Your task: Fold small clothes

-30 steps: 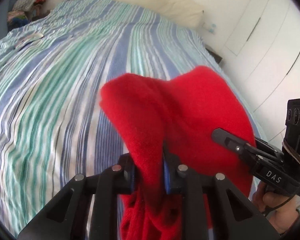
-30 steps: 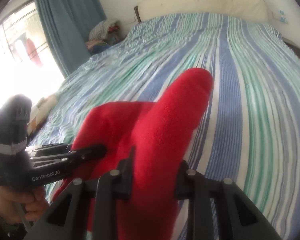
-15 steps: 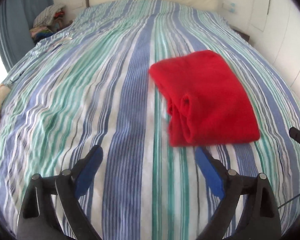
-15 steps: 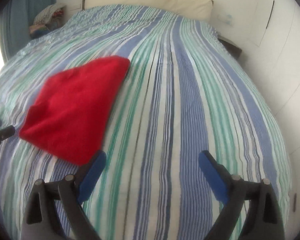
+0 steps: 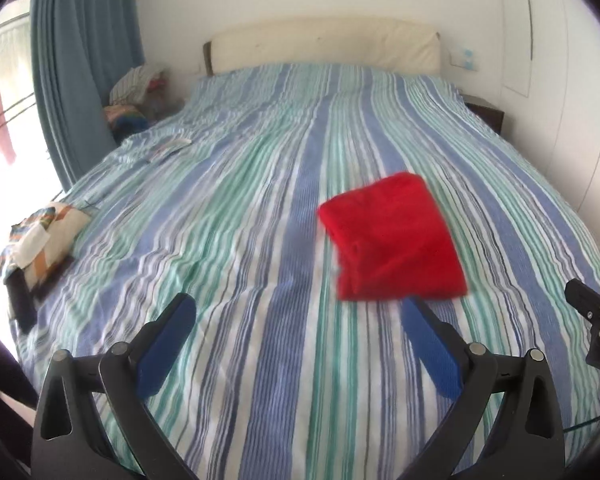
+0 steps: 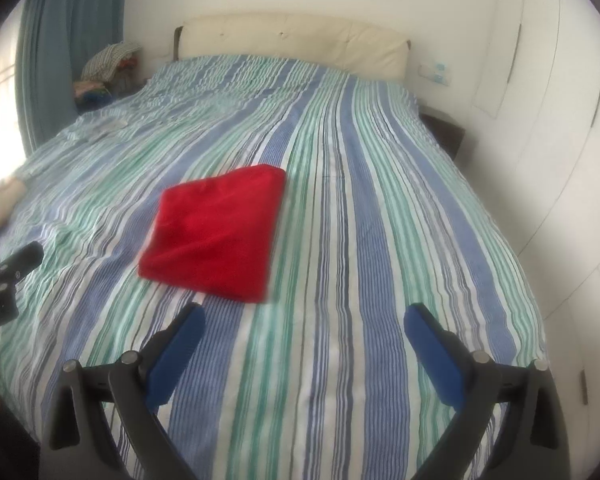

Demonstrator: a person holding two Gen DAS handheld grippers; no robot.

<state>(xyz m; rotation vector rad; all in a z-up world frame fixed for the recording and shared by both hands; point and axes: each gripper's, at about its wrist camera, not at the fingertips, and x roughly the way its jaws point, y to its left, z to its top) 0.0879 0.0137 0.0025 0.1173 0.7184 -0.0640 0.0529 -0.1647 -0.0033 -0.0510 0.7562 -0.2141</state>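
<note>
The left claw [image 5: 298, 316], its jaws just opened wide and empty, hovers over the striped bed [image 5: 236, 208]; a folded red knit garment [image 5: 392, 240] lies at one o'clock.

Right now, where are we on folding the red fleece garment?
Done: the red fleece garment lies folded into a compact rectangle on the striped blue-green bedspread. In hand: nothing. The left gripper and right gripper have just been opening, jaws wide, nothing between them. Left: possibly the patterned clothes at the bed's left edge; whether they need folding is unclear.

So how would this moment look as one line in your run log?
red garment: folded, on bed | left gripper: just opened, empty | right gripper: just opened, empty
</note>
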